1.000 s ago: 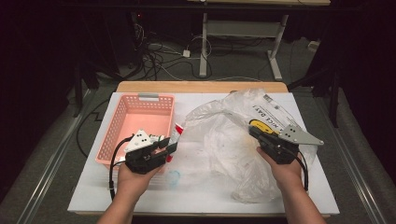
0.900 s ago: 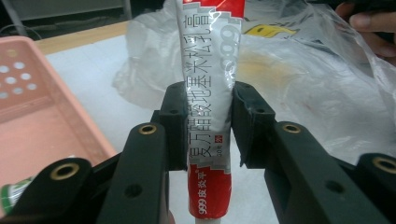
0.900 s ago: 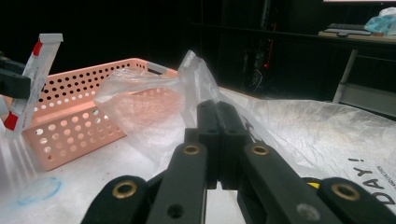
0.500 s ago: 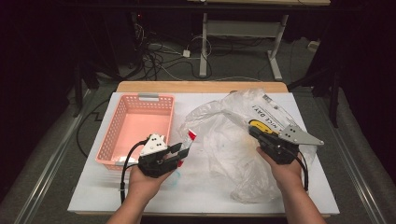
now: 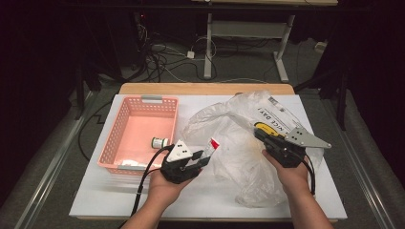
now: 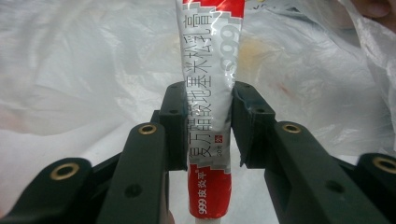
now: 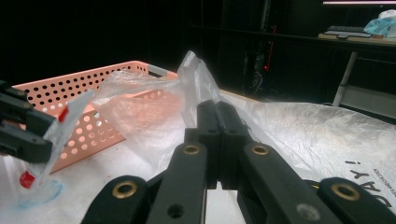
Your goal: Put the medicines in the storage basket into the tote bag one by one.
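The left gripper [image 6: 201,126] is clamping the red-and-silver ointment tube [image 6: 210,107] above the worktop [image 5: 95,200] beside the pink perforated basket [image 5: 125,141], while the right gripper [image 7: 217,126] is pinching the clear plastic bag [image 7: 299,126] shut, risking tube slippage if grip loosens.

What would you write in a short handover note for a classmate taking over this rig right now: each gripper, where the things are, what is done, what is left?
Left gripper: shut on the red and silver tube, held between basket and bag, nozzle end towards the bag.
Right gripper: shut on an edge of the clear plastic bag, lifting it off the white table.
Pink basket: at the table's left, with one small round container inside.
Done: tube gripped, bag edge gripped.
Left, probably: move the tube to the basket or the bag; which one cannot be told from this moment. Keep the bag pinched meanwhile.
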Demonstrator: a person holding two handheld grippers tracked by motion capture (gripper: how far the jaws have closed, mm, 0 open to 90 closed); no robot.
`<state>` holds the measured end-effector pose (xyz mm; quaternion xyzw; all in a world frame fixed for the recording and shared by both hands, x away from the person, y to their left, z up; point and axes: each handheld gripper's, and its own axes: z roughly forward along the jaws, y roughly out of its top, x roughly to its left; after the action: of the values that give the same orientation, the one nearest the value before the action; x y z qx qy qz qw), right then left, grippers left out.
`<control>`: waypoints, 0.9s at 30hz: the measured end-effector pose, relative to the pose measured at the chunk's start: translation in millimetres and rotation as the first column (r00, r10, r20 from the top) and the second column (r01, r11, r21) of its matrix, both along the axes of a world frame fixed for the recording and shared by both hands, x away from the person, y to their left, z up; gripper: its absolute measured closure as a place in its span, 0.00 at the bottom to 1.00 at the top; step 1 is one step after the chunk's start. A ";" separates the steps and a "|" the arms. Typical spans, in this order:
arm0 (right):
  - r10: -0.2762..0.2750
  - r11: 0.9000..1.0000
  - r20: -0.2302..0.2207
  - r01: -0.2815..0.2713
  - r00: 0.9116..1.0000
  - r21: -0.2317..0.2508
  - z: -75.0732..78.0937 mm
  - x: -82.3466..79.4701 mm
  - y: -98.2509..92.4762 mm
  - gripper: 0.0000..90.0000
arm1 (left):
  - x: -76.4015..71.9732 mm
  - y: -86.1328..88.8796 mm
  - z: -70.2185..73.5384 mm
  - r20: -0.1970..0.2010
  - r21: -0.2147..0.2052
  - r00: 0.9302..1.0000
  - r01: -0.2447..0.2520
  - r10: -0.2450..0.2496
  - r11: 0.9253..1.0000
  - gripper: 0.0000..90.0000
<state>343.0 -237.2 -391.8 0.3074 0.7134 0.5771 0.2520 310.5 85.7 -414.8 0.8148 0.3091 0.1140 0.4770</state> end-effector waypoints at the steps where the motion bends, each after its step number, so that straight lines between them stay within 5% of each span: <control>1: -0.001 1.000 -0.001 0.001 1.000 0.004 0.2 -0.1 0.3 1.00 | 0.8 -1.6 -0.7 -0.002 -0.001 1.000 0.001 -0.001 1.000 0.74; 27: 0.013 1.000 0.010 -0.014 1.000 0.015 4.5 -3.4 9.0 1.00 | 25.7 -34.2 -11.3 0.000 0.021 1.000 0.009 -0.009 1.000 0.74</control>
<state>339.5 -228.3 -387.3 0.3017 0.7099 0.5855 0.2493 336.2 51.5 -426.1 0.8211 0.3040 0.1152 0.4692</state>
